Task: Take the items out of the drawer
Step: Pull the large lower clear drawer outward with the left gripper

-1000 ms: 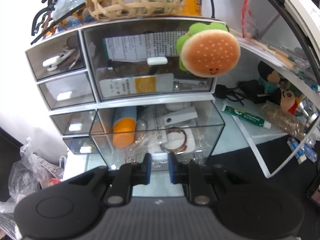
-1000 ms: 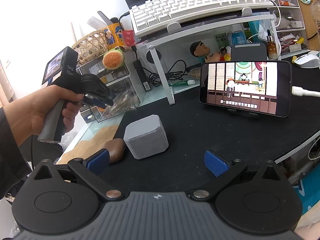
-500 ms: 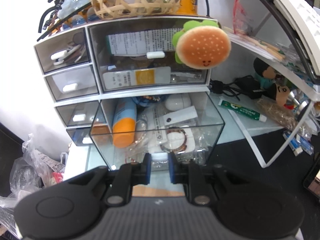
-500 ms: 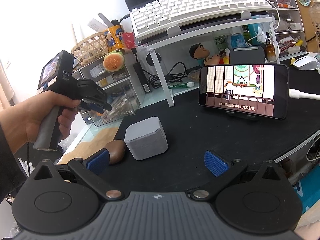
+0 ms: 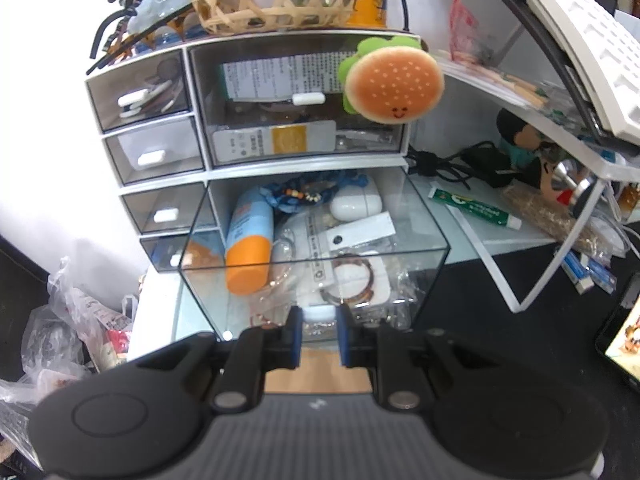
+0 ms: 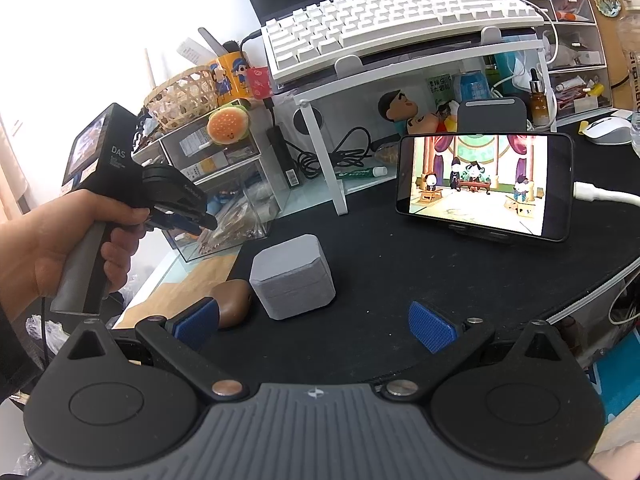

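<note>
A clear plastic drawer [image 5: 436,240] stands pulled out of the white drawer cabinet [image 5: 404,148]. My left gripper [image 5: 319,334] is shut on its white handle [image 5: 319,313] at the front wall. Inside lie a blue tube with an orange cap [image 5: 249,248], a white case [image 5: 355,204], a bracelet on a card [image 5: 352,280] and a blue beaded band [image 5: 308,194]. The right wrist view shows a hand holding the left gripper [image 6: 192,220] at the drawer [image 6: 256,216]. My right gripper [image 6: 316,326] hangs open over the black mat, holding nothing.
A grey box [image 6: 294,276] and a brown oval object [image 6: 234,302] sit on the mat just ahead of my right gripper. A phone [image 6: 484,188] stands propped at the right. A burger plush [image 5: 394,82] hangs on the cabinet. A keyboard [image 6: 392,16] rests on a white stand.
The drawer has slid further out of the cabinet with my left gripper on its handle, showing more of its contents. My right gripper has stayed put and open.
</note>
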{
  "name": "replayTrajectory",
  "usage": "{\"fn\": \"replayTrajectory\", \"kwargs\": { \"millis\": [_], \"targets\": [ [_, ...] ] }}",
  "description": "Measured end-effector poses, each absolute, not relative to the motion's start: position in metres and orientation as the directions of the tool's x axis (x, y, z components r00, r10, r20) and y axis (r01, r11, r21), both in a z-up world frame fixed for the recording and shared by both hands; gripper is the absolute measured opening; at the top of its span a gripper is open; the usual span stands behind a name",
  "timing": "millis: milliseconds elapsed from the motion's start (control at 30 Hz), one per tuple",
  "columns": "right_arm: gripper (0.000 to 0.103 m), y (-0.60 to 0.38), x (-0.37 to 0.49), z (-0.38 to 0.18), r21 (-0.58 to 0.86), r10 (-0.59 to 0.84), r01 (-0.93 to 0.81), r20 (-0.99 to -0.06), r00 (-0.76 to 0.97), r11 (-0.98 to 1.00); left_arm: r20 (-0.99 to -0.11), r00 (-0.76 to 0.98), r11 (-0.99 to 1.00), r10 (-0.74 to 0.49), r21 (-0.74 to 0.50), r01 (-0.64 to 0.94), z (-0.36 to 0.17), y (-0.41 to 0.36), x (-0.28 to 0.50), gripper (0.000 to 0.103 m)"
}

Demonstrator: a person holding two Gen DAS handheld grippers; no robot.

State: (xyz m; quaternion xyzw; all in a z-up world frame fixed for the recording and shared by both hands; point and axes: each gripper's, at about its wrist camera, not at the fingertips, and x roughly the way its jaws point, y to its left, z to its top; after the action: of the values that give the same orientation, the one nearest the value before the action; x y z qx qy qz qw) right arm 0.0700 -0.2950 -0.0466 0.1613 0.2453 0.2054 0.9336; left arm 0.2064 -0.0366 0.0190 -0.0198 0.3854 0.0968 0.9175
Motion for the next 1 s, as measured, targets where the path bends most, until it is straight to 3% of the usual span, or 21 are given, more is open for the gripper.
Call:
{"fn": "replayTrajectory", "kwargs": {
  "millis": [1000],
  "targets": [
    [0.103,-0.2936,0.0666,-0.0460,0.387,0.459,-0.309,-0.394,0.796,0.869,-0.714,0.688,0.988,0.134,0.043,-0.148,0.0136,-0.0390,0.2066,0.019]
  ]
}}
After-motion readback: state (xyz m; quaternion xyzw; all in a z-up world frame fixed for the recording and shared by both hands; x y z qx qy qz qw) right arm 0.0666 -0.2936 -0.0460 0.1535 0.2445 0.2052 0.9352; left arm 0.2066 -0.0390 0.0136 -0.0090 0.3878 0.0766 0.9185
